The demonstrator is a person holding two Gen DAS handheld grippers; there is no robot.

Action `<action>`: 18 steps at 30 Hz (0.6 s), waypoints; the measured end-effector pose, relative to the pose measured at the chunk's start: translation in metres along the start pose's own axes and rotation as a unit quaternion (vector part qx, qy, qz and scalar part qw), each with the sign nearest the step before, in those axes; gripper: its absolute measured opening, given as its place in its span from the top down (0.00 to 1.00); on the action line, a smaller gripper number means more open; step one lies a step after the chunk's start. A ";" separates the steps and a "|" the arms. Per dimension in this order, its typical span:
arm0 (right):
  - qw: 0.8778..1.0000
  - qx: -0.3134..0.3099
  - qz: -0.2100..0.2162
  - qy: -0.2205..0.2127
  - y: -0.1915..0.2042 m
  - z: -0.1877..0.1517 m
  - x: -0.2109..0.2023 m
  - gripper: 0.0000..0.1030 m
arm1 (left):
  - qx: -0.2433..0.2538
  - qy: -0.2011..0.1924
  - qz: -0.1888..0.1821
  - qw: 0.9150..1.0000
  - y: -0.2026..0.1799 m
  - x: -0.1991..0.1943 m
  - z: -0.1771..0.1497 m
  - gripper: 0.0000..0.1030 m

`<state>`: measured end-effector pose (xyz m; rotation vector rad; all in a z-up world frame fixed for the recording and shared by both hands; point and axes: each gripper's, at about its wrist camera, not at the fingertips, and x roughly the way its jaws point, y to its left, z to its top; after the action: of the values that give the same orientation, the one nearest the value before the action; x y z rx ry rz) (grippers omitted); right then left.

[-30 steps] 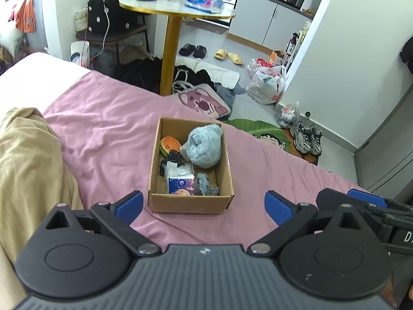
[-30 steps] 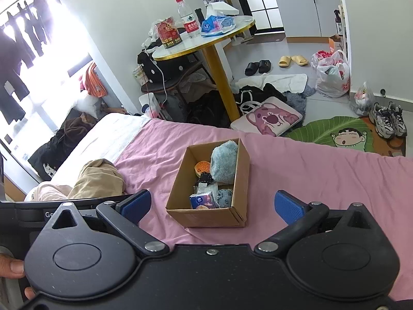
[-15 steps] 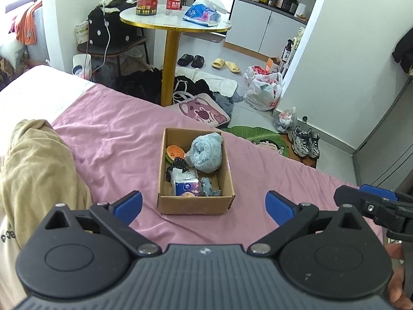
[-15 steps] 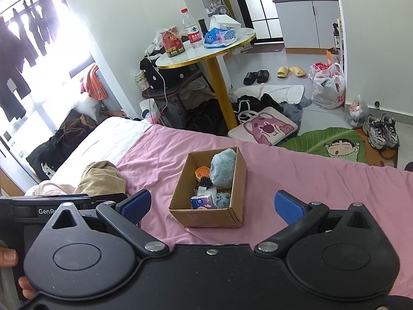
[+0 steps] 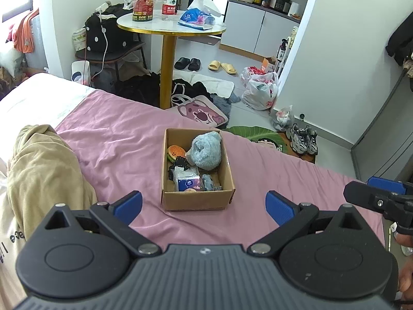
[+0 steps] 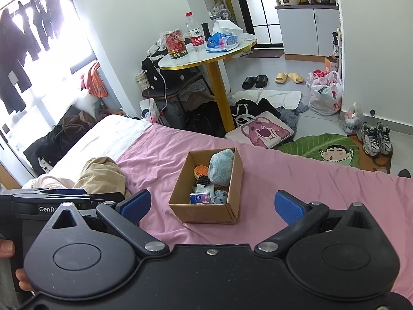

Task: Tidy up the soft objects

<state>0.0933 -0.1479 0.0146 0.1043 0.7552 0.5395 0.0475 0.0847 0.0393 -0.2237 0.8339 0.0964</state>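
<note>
Both grippers have drawn back from the cardboard box (image 5: 197, 178) since one second ago: the box looks smaller now and lies farther from the blue pads, and more of the room shows beyond the bed. Nothing inside the box has changed place.

The left gripper (image 5: 204, 204) stands with its jaws wide apart and holds nothing; the box is seen between its two pads, but farther away on the pink bedsheet (image 5: 124, 139). The right gripper (image 6: 213, 206) is also spread wide and empty, and its tip shows at the right edge of the left wrist view.

The box is open at the top. In its far right corner lies a fluffy blue-grey soft toy (image 5: 207, 151), which rises a little over the rim. At the far left is a small orange burger-shaped toy (image 5: 176, 153), and just near it a small black thing that I cannot tell. In the near part lies a blue tissue pack (image 5: 189, 182), with a small grey-blue soft item (image 5: 209, 183) beside it on the right.

On the left of the bed lies a crumpled beige garment (image 5: 44, 170), well apart from the box. Beyond the bed stands a round table (image 5: 170, 29) with a gold leg.
</note>
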 end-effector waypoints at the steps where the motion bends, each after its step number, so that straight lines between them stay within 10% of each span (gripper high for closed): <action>1: 1.000 -0.002 -0.001 0.000 0.000 -0.001 -0.001 0.00 | 0.002 -0.001 0.000 1.000 0.000 -0.002 -0.001 0.02; 18: 1.000 0.005 0.007 -0.005 -0.002 -0.014 -0.022 0.00 | 0.015 -0.017 0.003 1.000 -0.001 -0.029 -0.013 0.02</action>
<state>0.0717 -0.1619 0.0176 0.1214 0.7472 0.5477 0.0186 0.0802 0.0526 -0.1907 0.8027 0.0935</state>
